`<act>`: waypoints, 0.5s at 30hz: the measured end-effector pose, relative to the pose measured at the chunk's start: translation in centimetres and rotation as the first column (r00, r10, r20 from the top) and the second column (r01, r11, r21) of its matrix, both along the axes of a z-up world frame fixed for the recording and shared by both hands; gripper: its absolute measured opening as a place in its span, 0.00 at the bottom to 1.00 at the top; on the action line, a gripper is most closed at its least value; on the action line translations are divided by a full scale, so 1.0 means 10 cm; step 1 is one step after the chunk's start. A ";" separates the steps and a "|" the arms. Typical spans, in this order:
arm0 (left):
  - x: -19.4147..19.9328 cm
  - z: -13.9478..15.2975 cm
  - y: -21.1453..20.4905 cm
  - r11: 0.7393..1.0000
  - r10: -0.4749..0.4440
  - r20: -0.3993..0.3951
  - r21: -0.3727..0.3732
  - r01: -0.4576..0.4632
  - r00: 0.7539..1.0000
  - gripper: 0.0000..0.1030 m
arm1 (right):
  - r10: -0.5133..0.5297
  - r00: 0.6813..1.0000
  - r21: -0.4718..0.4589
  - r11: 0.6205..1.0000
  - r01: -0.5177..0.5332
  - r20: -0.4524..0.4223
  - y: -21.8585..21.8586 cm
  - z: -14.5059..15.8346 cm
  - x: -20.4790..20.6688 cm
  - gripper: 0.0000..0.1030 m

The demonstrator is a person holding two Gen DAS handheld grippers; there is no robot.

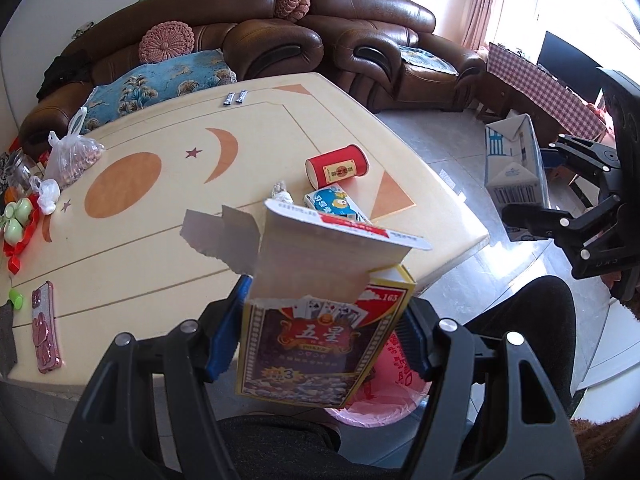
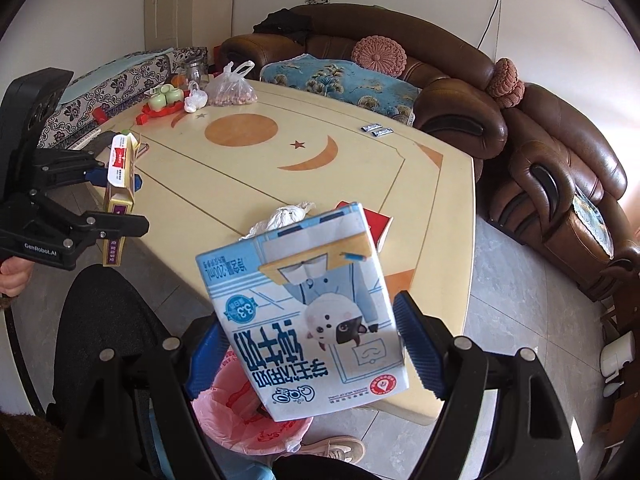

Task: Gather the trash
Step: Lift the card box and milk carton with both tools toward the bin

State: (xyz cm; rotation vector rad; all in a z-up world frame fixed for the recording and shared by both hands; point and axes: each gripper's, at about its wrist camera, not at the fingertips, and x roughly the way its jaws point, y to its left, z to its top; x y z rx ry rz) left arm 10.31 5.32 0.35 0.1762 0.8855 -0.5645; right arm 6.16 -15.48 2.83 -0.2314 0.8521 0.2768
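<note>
The left hand-held gripper [image 1: 320, 344] is clamped on a playing-card box [image 1: 308, 344], with its blue pads pressing the two narrow sides of the box. The box's top flap stands open, and the card faces printed on its front are visible. I judge this box to be light and made of thin cardboard, so it is stiff only along the edges; a hard squeeze on the wide faces can crush it. The grip on the narrow sides, near the middle, seems a good place to hold it.

The right hand-held gripper [image 2: 316, 344] is clamped on a blue and white milk carton [image 2: 308, 320], again across its sides. The carton looks like coated paper, a little slippery, and probably empty and light, though I cannot tell whether liquid remains inside.

Both hand-held grippers point downward at a steep angle, over the near edge of the tabletop [image 1: 168, 216]. Under them, at about 6 o'clock in each wrist view, sits a bin lined with a pink bag [image 2: 240, 420]; in each view the held thing hangs partly over the bin's opening. The person's dark-clothed knees [image 1: 528, 328] are beside the bin.

More trash is on the tabletop: a red can [image 1: 338, 166] lying on its side at about 12 o'clock from the card box, and a crumpled white wrapper [image 1: 282, 192] just beside it.
</note>
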 end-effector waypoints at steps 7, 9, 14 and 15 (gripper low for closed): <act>-0.27 -0.14 -0.04 1.000 0.000 -0.001 -0.008 0.000 1.000 0.64 | 0.002 1.000 -0.009 1.000 -0.002 -0.002 0.07 -0.12 -0.24 0.74; -0.32 -0.19 -0.07 1.000 -0.006 -0.006 -0.007 0.006 1.000 0.64 | 0.001 1.000 -0.012 1.000 -0.001 -0.011 0.09 -0.17 -0.31 0.74; -0.41 -0.33 -0.12 1.000 -0.018 -0.025 -0.002 0.018 1.000 0.64 | 0.008 0.999 -0.009 1.000 -0.008 -0.031 0.12 -0.31 -0.44 0.74; -0.45 -0.36 -0.13 1.000 -0.018 -0.026 0.001 0.018 0.999 0.64 | 0.008 0.999 -0.009 1.000 -0.008 -0.034 0.12 -0.33 -0.46 0.74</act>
